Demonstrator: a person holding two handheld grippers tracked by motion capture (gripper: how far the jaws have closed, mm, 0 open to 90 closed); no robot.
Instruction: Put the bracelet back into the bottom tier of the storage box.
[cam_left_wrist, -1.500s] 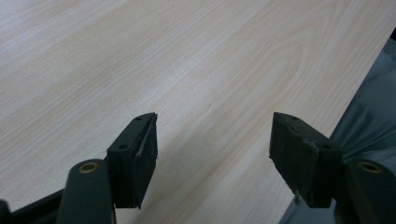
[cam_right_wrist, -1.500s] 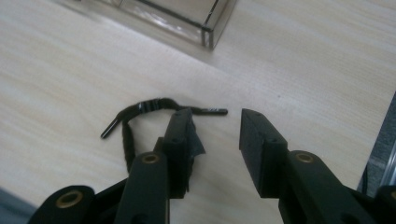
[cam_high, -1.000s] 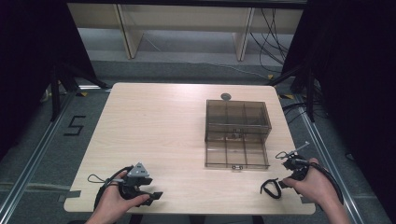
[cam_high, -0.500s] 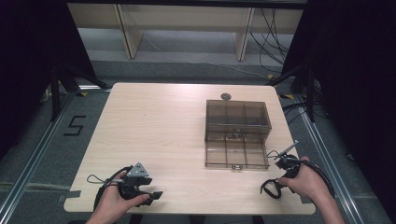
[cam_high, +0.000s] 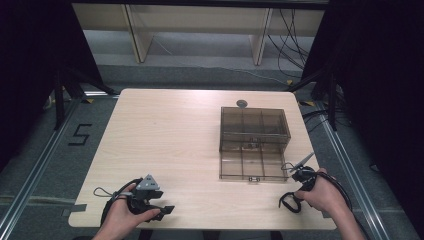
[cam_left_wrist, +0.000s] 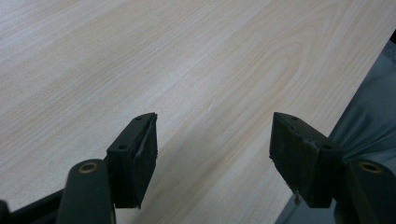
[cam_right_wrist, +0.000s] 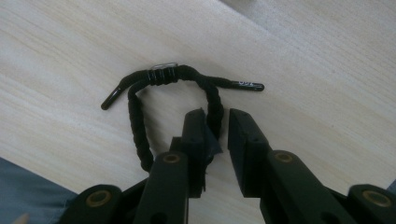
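Two claws are at the near edge of a pale wood-grain laminate worktop (cam_high: 170, 135). The left claw (cam_left_wrist: 212, 154) stands wide open, its matte black, blunt rectangular jaws well apart with bare worktop between them; in the high view it lies low in the person's left hand (cam_high: 125, 212), a grey three-cornered plate on top.

The right claw (cam_right_wrist: 217, 130) has its jaws nearly together, with a narrow gap showing, around one strand of a black braided cord loop (cam_right_wrist: 140, 107). Whether the pads actually pinch the strand cannot be told. The cord is rope-textured, bound at its crown by a small glossy band with a metal glint, and its two smooth-tipped ends splay outward just beyond the jaw tips. The loop lies flat on the worktop, curving to the left of the jaws in the right gripper view.

Ahead and to the left of the right claw, in the high view, sits a smoked translucent plastic compartment box (cam_high: 255, 145), rectangular, divided into a grid of cells. Small items show in a middle cell; too small to identify. A small round grey disc (cam_high: 242, 103) lies just beyond the box's far edge.
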